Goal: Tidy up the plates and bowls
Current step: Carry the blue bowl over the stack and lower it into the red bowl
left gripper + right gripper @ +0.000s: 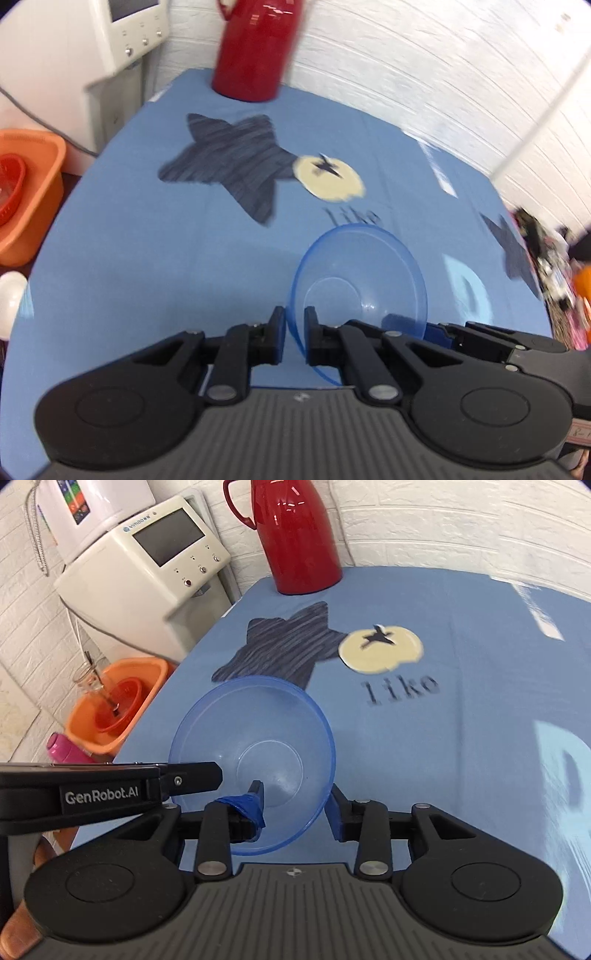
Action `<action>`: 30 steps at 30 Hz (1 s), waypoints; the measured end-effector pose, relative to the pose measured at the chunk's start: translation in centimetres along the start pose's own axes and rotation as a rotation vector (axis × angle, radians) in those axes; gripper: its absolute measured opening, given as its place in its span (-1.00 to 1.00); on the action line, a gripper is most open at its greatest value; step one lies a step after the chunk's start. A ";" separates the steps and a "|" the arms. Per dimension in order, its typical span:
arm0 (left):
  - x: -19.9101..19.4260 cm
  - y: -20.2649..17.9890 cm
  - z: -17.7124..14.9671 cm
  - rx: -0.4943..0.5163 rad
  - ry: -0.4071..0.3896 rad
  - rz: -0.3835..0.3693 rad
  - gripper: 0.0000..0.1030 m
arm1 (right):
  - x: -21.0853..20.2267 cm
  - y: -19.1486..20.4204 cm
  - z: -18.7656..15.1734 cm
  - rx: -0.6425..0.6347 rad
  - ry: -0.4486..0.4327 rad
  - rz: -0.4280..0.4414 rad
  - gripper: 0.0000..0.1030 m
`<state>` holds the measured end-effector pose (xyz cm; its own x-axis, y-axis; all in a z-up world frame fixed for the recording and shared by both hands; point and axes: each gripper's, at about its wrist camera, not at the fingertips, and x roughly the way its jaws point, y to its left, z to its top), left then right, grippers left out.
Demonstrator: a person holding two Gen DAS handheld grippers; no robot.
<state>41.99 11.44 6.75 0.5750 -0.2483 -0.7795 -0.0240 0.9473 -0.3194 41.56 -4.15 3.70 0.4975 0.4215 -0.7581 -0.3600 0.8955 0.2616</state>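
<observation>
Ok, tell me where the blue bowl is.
The blue bowl sits near the blue tablecloth's front edge, between both grippers, just before the dark star print.

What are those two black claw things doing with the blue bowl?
A person is holding two grippers, and both are at one see-through blue bowl on a blue tablecloth. The left gripper has its jaws nearly closed around the bowl's rim. The right gripper has wider jaws, one finger inside the bowl and one outside. A red jug stands at the back, and an orange tub sits beside the table.
</observation>
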 end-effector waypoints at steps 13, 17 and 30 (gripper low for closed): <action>-4.5 -12.6 -15.3 0.195 0.071 -0.131 -0.90 | -13.4 -5.6 -14.8 0.112 0.007 -0.147 -0.53; -3.1 -12.7 -16.1 0.184 0.103 -0.120 -0.82 | -13.1 -6.2 -15.8 0.112 0.019 -0.151 -0.53; -3.5 -11.7 -16.3 0.186 0.078 -0.167 -0.01 | -14.3 -7.4 -17.5 0.146 -0.012 -0.143 -0.54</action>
<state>26.94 -2.06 4.45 0.4937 -0.4122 -0.7658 0.2206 0.9111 -0.3482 23.34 -19.28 2.18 0.5447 0.2896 -0.7870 -0.1676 0.9571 0.2362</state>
